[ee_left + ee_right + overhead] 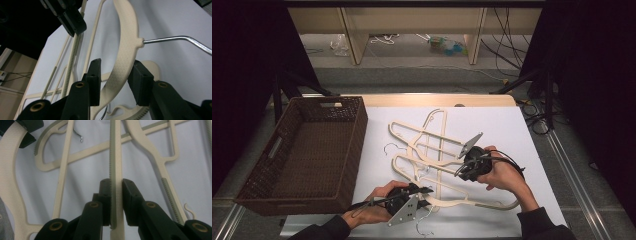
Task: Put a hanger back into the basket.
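Left gripper (113, 80) straddles the curved shoulder of a cream plastic hanger (125, 47); whether its pads press, I cannot tell. Metal hook (175, 40) points sideways. Right gripper (116, 187) is clamped on a ribbed cream hanger bar (115, 150) (running straight away). Brown wicker basket (262, 172) sits left; white tabletop (512, 130) is open beyond.

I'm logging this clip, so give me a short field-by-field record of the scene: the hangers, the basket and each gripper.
work surface: white sheet on table
hangers: cream plastic hangers in a tangled pile, metal hooks
basket: brown woven basket, left of the pile, empty
left gripper: around a hanger's curved shoulder; one pad apart from it
right gripper: shut on a hanger's ribbed bar
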Available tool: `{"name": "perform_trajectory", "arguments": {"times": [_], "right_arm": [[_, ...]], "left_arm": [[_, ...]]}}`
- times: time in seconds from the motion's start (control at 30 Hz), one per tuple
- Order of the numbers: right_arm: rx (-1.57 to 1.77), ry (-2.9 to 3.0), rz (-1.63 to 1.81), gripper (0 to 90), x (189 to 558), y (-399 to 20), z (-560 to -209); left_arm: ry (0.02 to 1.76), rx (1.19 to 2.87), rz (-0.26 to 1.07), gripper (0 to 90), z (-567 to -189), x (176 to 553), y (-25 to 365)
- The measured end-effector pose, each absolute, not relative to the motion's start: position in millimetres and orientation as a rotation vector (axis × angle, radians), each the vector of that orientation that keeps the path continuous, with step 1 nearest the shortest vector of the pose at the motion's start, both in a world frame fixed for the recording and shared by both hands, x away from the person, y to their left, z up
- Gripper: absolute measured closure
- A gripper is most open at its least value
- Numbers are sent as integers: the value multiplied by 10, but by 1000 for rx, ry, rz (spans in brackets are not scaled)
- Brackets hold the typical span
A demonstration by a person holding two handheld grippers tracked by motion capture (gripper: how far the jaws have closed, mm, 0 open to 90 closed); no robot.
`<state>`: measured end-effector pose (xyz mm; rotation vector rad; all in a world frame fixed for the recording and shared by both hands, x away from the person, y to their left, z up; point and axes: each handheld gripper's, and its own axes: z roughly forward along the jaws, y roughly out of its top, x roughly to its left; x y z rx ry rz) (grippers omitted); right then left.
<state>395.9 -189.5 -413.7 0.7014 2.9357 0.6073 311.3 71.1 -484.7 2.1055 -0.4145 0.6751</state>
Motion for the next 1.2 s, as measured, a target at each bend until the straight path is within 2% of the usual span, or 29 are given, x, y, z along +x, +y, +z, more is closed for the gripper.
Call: {"name": "perform_trajectory", "arguments": {"times": [0.13,0.5,0.6,0.63,0.73,0.8,0.93,1.2], "right_arm": [[692,2952,617,784,3958,-1895,-4146],[707,2958,651,760,3959,-1940,-4141],[715,2952,678,718,3960,-1952,-4111],[719,2918,698,654,3948,-1970,-4036],[746,2817,763,588,3928,-2036,-3853],[764,2769,805,543,3901,-2093,-3722],[769,2652,872,515,3819,-2226,-3504],[806,2526,1030,472,3706,-2590,-3277]], "left_arm": [[-420,2124,635,692,-4820,3098,702],[-503,2096,676,783,-4562,3032,655],[-500,2088,671,821,-4534,3028,644],[-513,2093,674,834,-4512,3013,629],[-497,2106,675,843,-4475,3022,617],[-458,2116,659,849,-4430,3036,614],[-378,2139,629,854,-4334,3092,601],[-79,2178,597,857,-4155,3288,641]]}}
